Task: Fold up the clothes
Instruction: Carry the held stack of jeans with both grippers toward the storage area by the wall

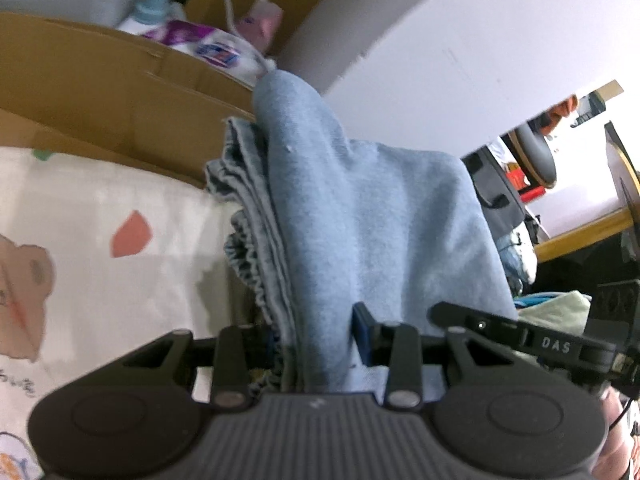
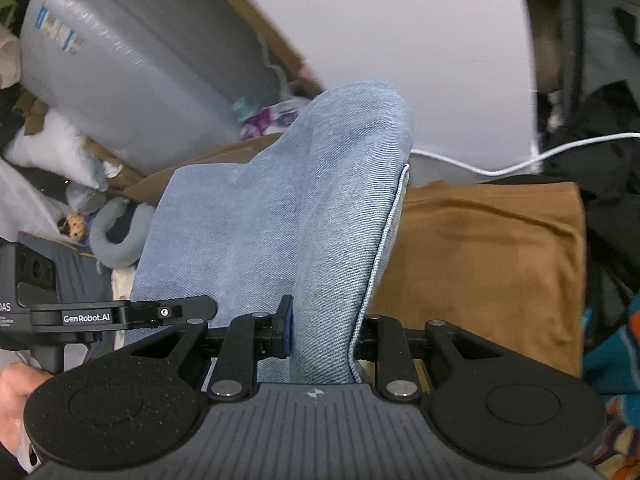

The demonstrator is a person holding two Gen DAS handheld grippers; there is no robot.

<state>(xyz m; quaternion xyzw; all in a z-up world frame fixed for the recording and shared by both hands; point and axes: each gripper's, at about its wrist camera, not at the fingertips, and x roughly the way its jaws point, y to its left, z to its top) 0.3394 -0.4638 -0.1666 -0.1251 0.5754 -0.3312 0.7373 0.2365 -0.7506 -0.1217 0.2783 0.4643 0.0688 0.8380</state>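
Observation:
A light blue denim garment with an elastic gathered edge hangs bunched between my two grippers. My left gripper is shut on a thick fold of it, above a white patterned sheet. The same garment fills the middle of the right wrist view, where my right gripper is shut on another fold with a stitched hem. The left gripper's body shows at the left of the right wrist view, close beside mine. The cloth hides the fingertips of both grippers.
Cardboard boxes with bottles stand behind the sheet. A brown folded cloth lies to the right of my right gripper. A grey wrapped roll, a white cable and dark bags crowd the background.

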